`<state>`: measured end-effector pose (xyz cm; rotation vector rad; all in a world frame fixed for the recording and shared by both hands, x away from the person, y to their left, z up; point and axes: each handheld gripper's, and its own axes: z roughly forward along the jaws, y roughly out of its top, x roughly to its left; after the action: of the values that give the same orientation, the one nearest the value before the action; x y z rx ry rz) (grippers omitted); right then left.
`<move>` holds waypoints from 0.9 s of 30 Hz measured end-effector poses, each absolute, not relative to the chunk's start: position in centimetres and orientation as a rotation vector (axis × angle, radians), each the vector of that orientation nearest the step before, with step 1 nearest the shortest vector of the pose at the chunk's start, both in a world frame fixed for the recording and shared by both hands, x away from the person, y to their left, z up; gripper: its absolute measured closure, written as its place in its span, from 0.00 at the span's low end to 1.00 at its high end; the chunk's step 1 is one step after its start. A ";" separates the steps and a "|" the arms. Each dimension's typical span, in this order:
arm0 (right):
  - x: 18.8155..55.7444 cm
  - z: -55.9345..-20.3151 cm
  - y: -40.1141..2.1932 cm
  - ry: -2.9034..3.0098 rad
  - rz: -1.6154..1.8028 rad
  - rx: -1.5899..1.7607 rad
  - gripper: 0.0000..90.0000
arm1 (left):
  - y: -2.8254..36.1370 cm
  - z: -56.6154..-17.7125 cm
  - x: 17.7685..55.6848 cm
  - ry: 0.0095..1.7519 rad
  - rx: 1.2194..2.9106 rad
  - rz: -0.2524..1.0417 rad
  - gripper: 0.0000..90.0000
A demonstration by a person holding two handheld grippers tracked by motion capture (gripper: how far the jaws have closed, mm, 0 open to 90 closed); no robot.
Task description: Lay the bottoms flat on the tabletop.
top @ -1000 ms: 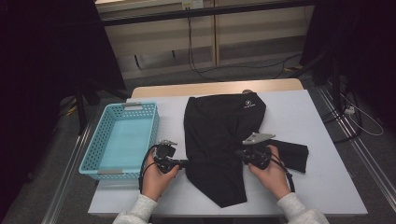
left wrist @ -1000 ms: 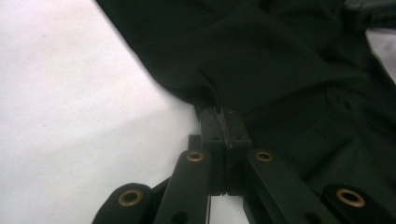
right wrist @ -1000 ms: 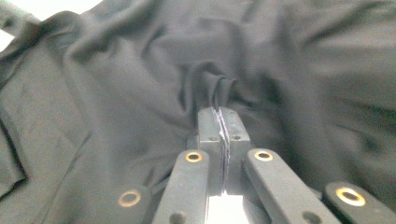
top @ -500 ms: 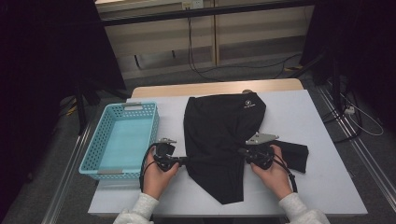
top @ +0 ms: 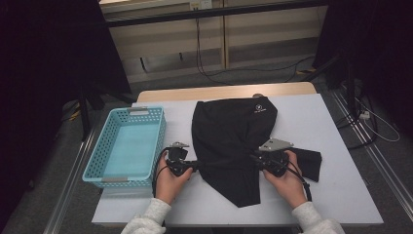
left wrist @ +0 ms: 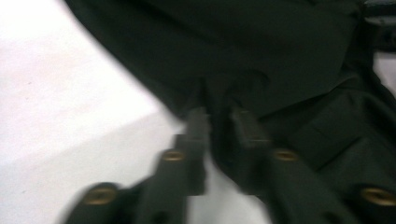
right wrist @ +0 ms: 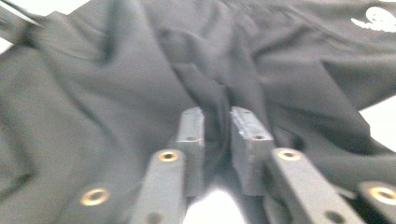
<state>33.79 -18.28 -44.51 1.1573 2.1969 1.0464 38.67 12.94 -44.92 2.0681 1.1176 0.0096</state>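
A black garment [top: 234, 141] with a small white logo lies spread on the white table [top: 336, 195], narrowing toward the near edge. My left gripper [top: 197, 164] meets its left edge and my right gripper [top: 253, 158] its right edge, each held in a hand. The jaws of both have just been opening. In the left gripper view the left gripper [left wrist: 219, 116] stands open, with the cloth's edge [left wrist: 261, 46] in the gap. In the right gripper view the right gripper [right wrist: 217, 116] is open too, a raised fold of the black cloth [right wrist: 93, 107] standing loose between its pads.
A light blue mesh basket [top: 97, 165] sits at the table's left side, close to my left hand. A black flap of the garment [top: 309, 163] sticks out to the right past my right hand. Cables and dark stands lie on the floor around the table.
Both hands have stayed almost in place. The garment's lower part has drawn in a little narrower on its left side.
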 end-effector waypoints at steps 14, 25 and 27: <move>31.4 -44.4 -13.7 2.427 1.217 0.994 0.74 | 13.1 -44.8 38.5 1.063 2.107 0.112 0.39; 31.3 -45.6 -12.3 2.622 1.244 0.971 1.00 | 13.1 -44.9 38.4 1.054 2.119 0.131 0.49; 31.1 -45.5 -11.9 2.647 1.267 0.968 1.00 | 13.1 -44.8 38.4 1.053 2.121 0.127 0.51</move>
<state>31.14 -11.86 -45.50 0.9677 2.6471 1.2674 38.42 13.07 -44.84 2.1207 1.0532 0.1272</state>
